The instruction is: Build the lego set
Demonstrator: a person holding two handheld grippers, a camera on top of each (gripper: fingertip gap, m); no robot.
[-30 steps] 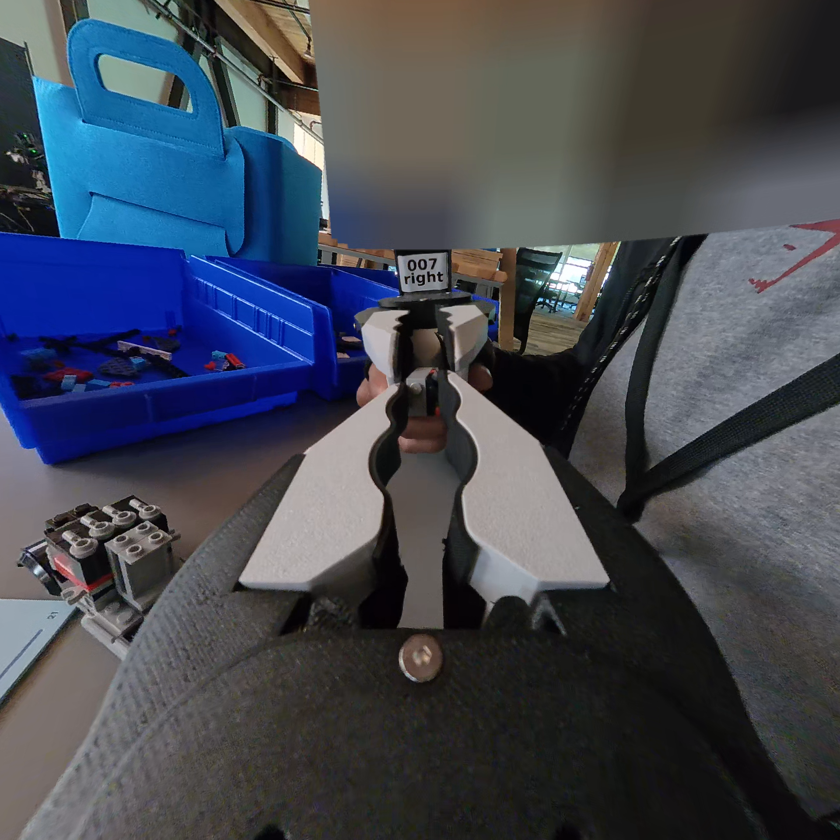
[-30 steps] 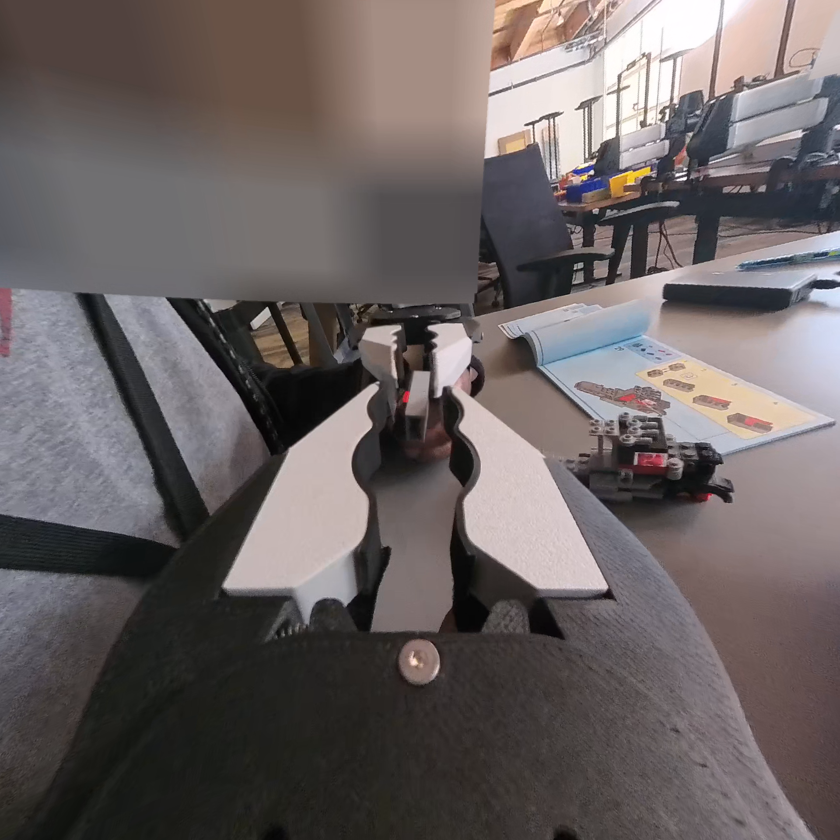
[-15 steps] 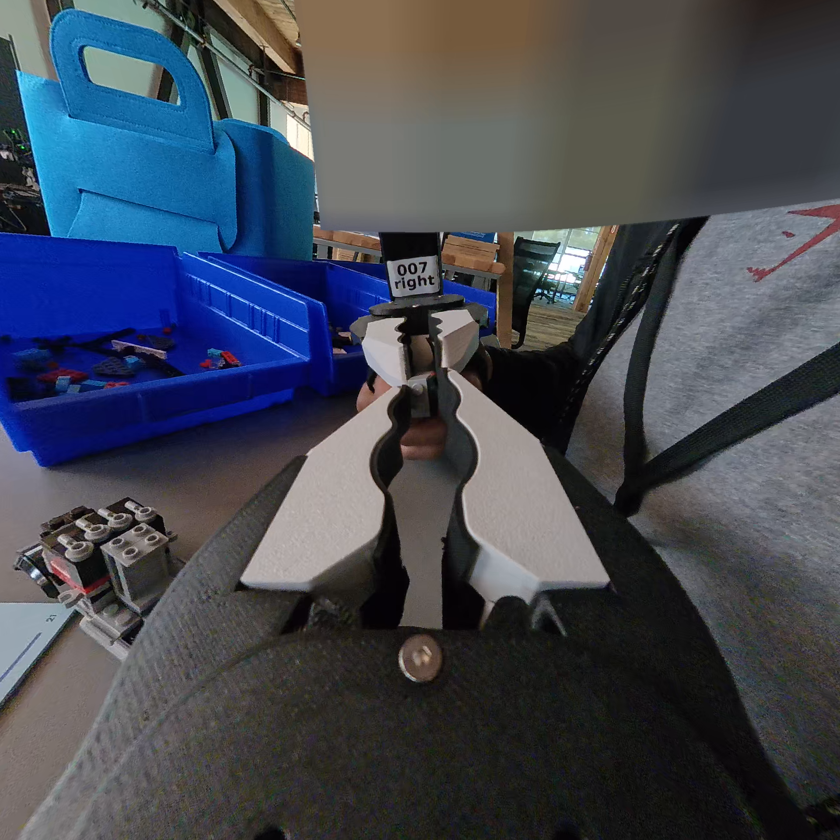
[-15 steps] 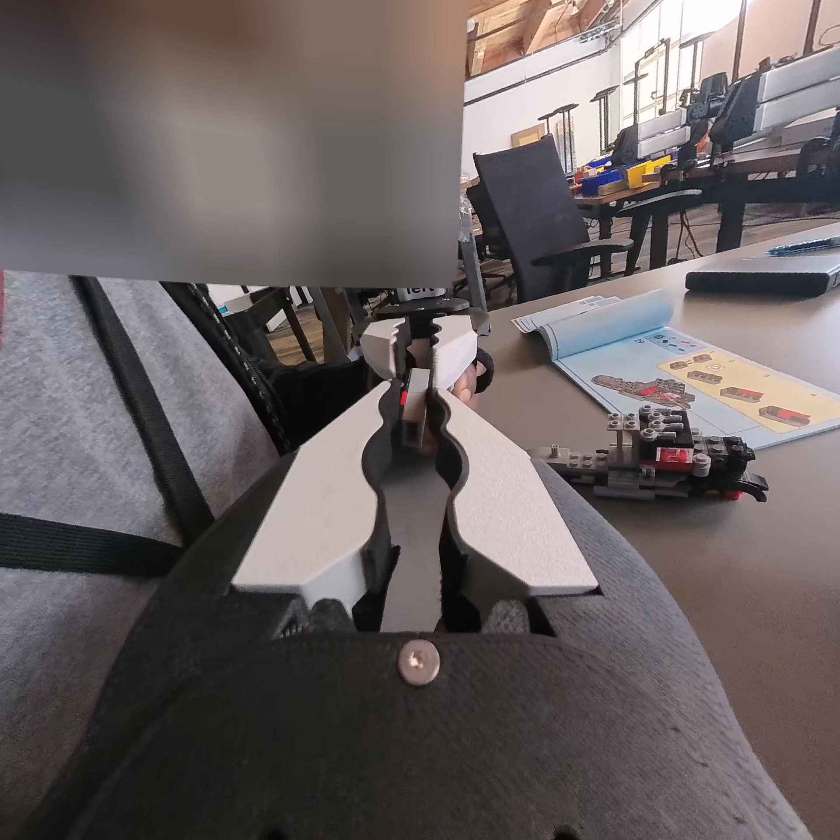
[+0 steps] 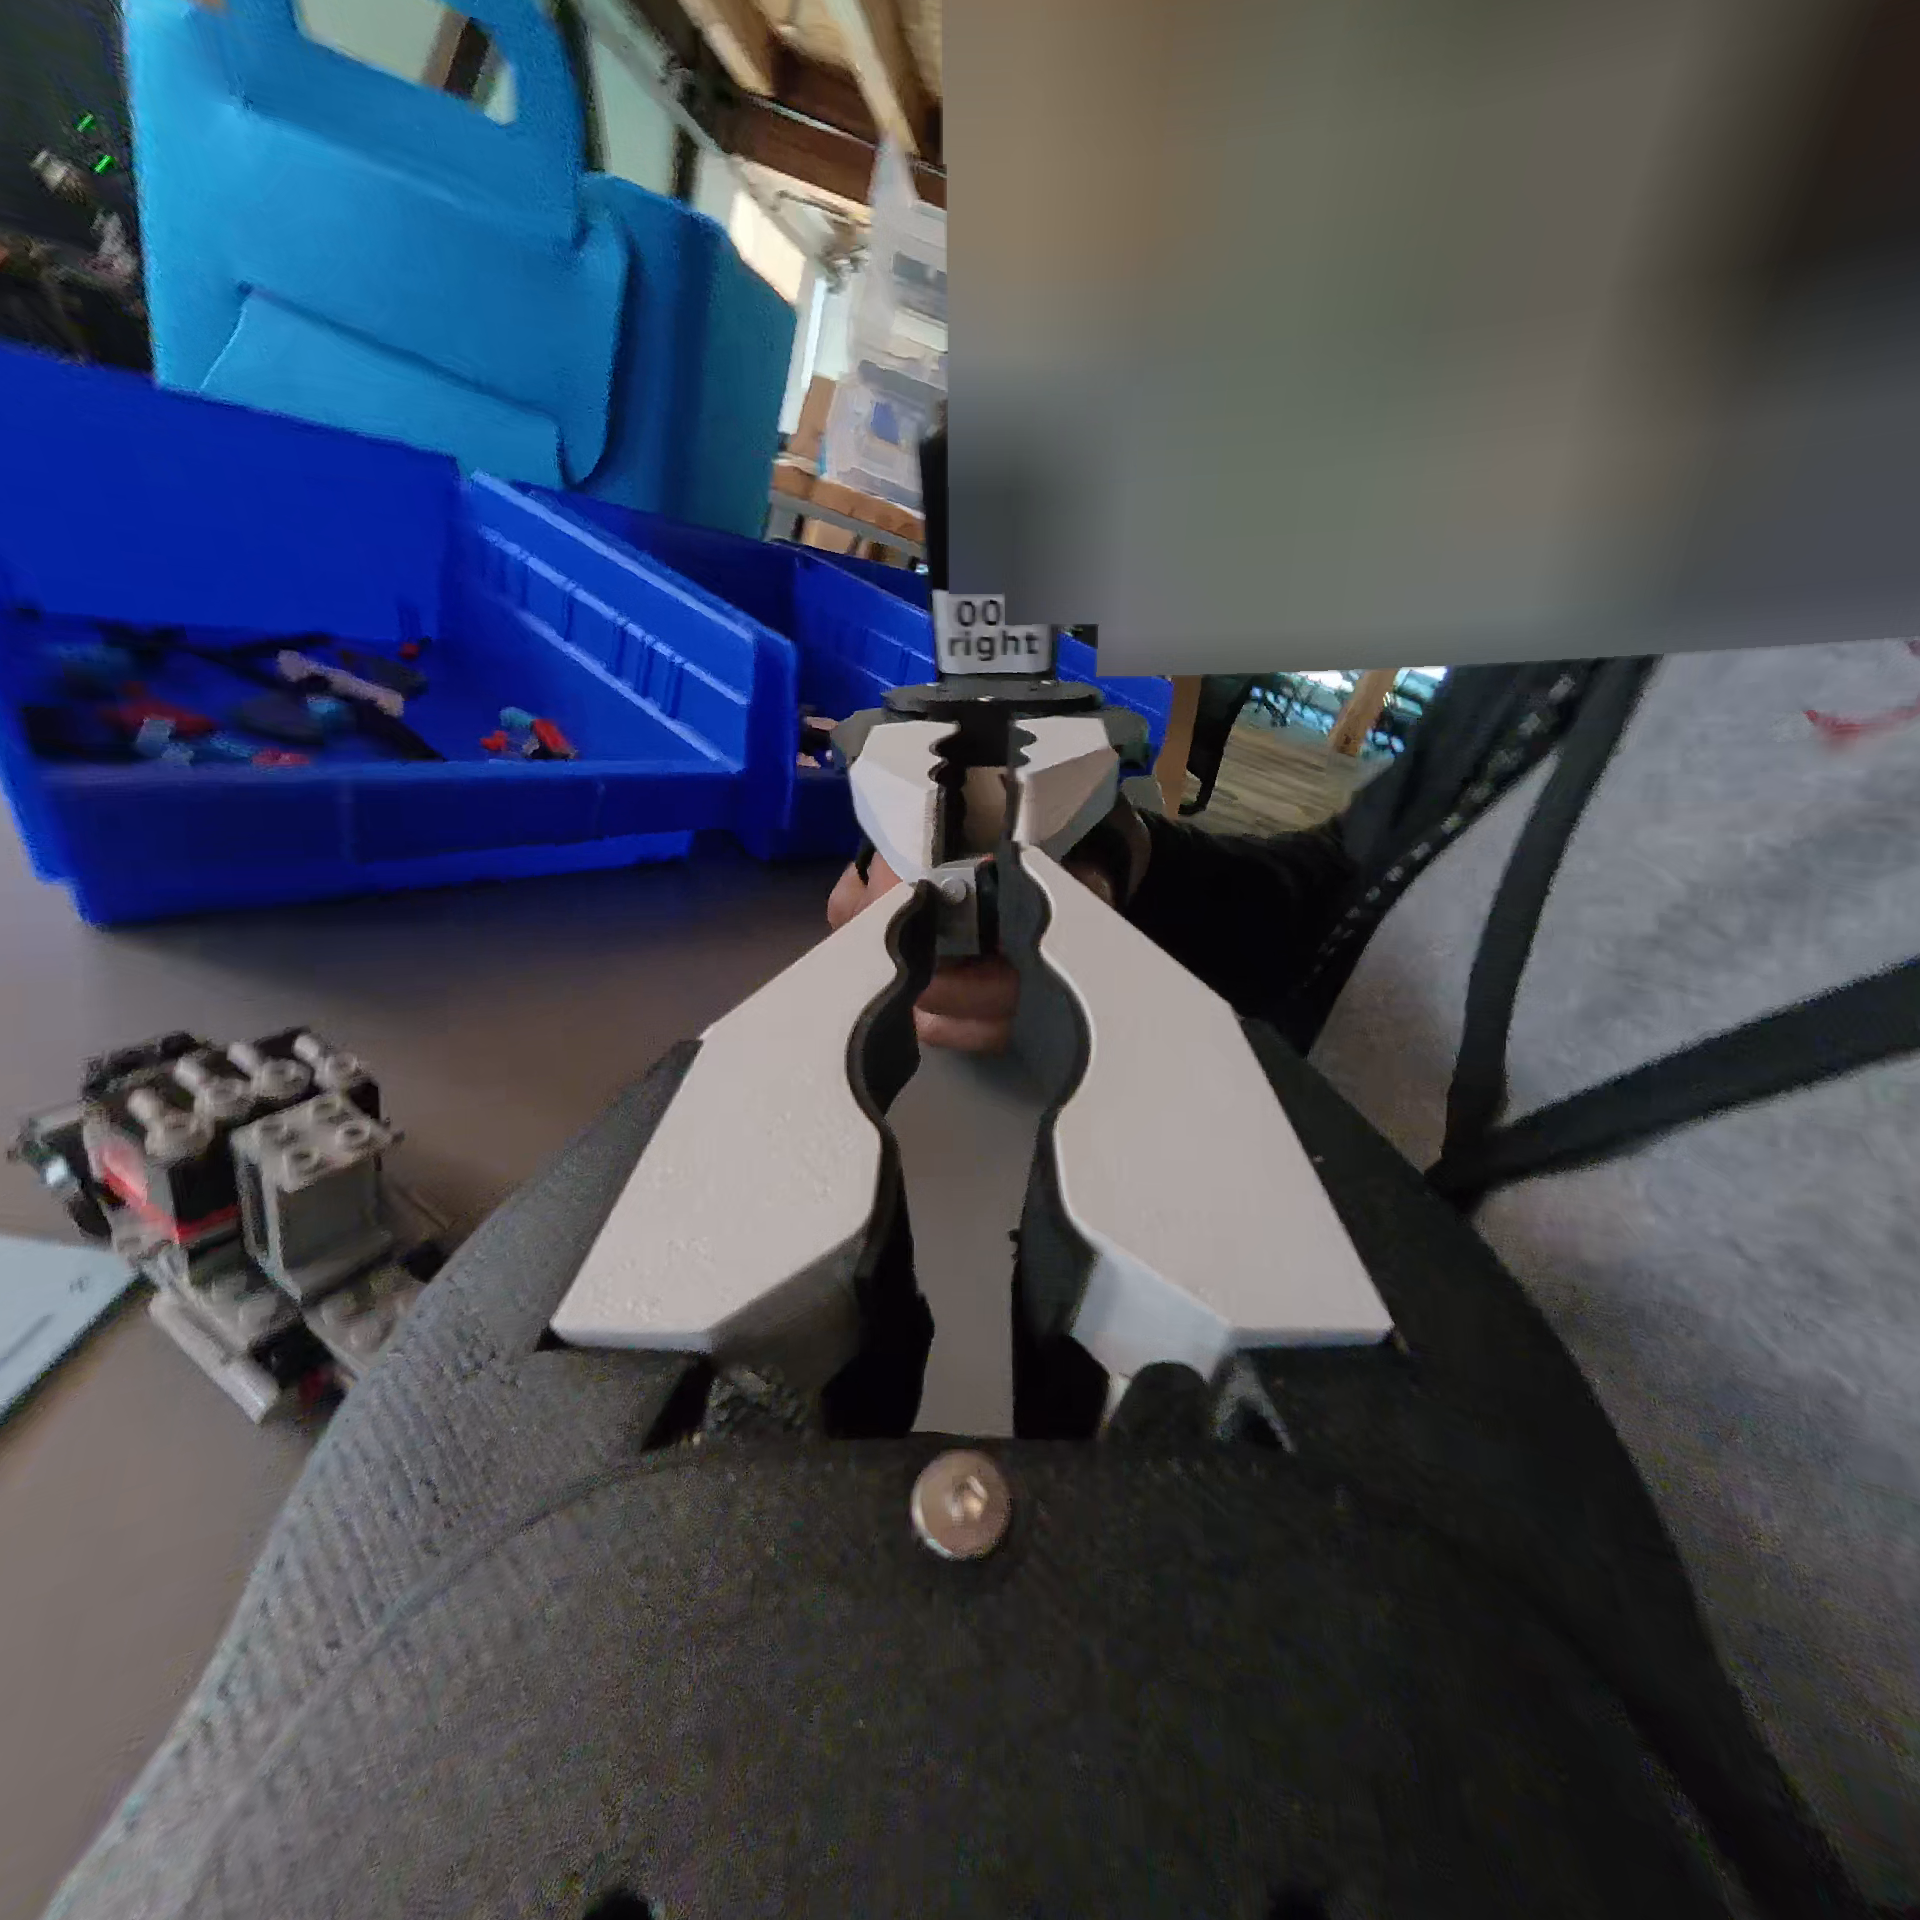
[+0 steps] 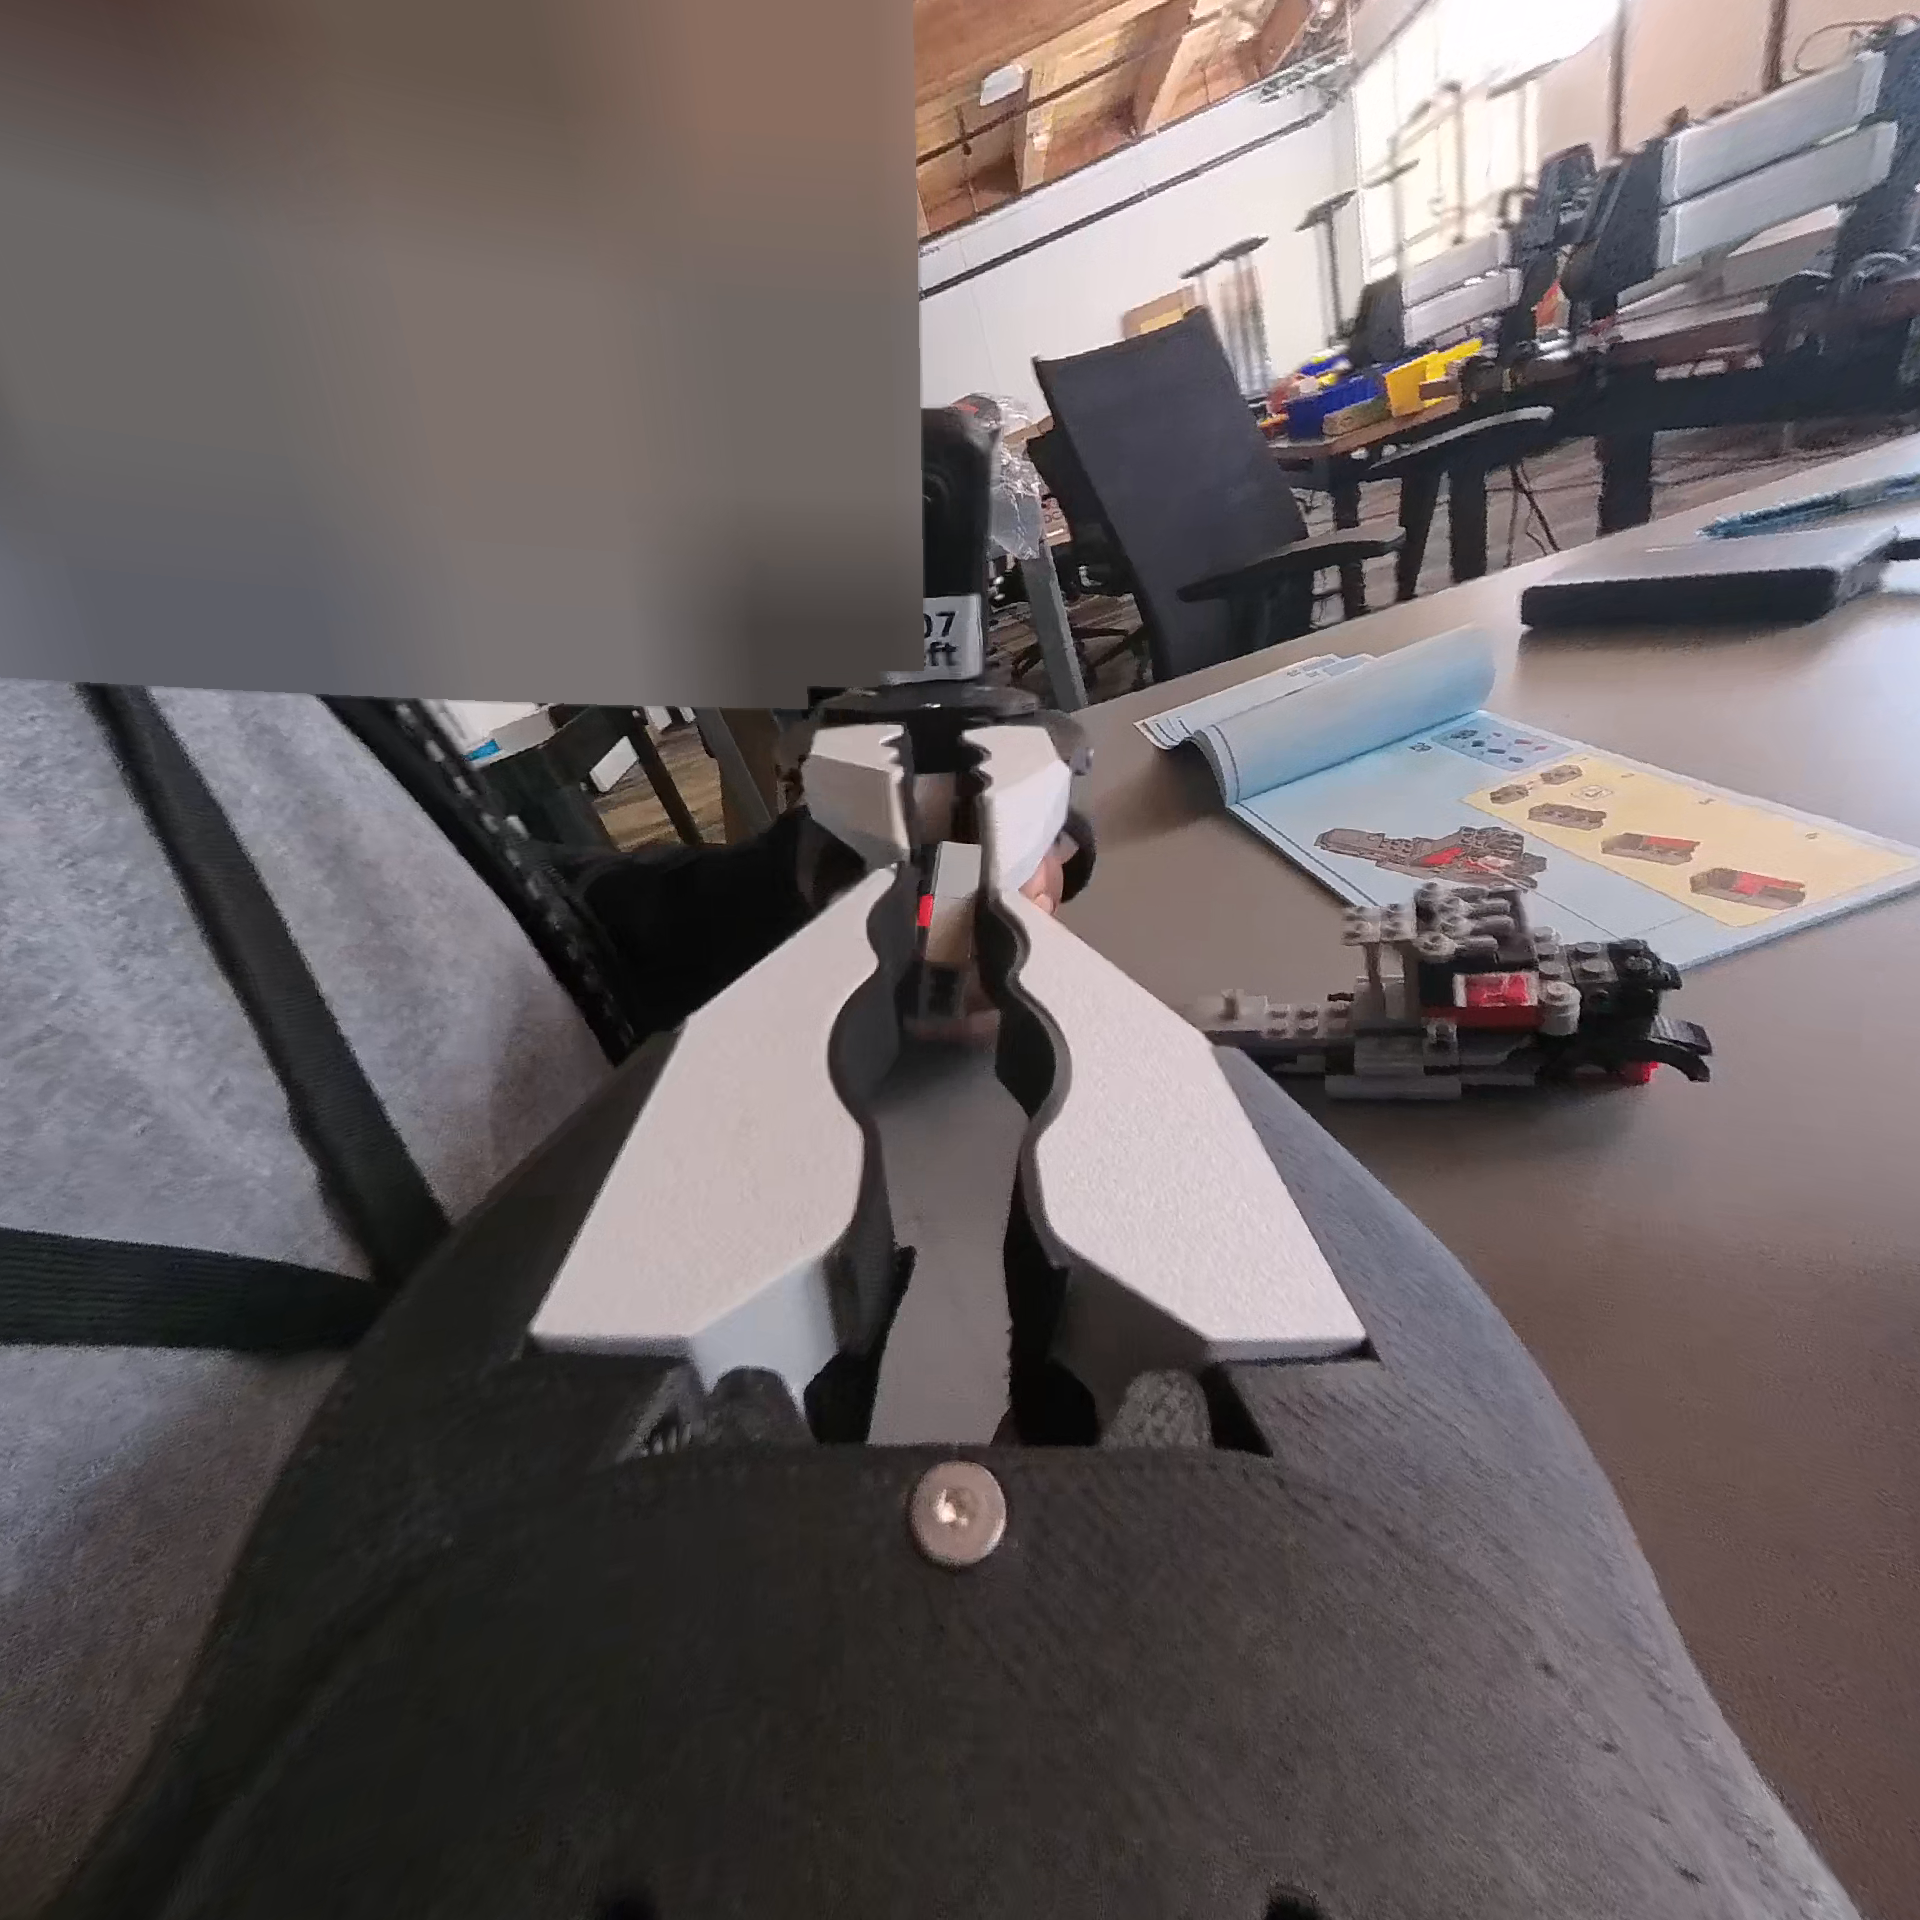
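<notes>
My left gripper (image 5: pixel 964 902) and right gripper (image 6: pixel 951 896) meet tip to tip in the air in front of a person's grey sweater (image 5: pixel 1662 1039). Both are shut on a small grey lego piece (image 5: pixel 961 916), which shows a red patch in the right wrist view (image 6: pixel 948 904). The right gripper faces me in the left wrist view (image 5: pixel 982 790), and the left gripper faces me in the right wrist view (image 6: pixel 940 805). The part-built grey, black and red lego model (image 6: pixel 1475 997) lies on the table to the right, and also shows in the left wrist view (image 5: pixel 229 1174).
An open instruction booklet (image 6: pixel 1558 831) lies behind the model. Blue bins (image 5: pixel 364 821) with loose pieces stand on the table in front of a blue felt bag (image 5: pixel 416 291). A flat black object (image 6: pixel 1704 592) lies far back. An office chair (image 6: pixel 1174 499) stands beyond the table edge.
Both grippers have stayed tip to tip on the small piece. They have shifted and tilted a little together. The model on the table has not moved.
</notes>
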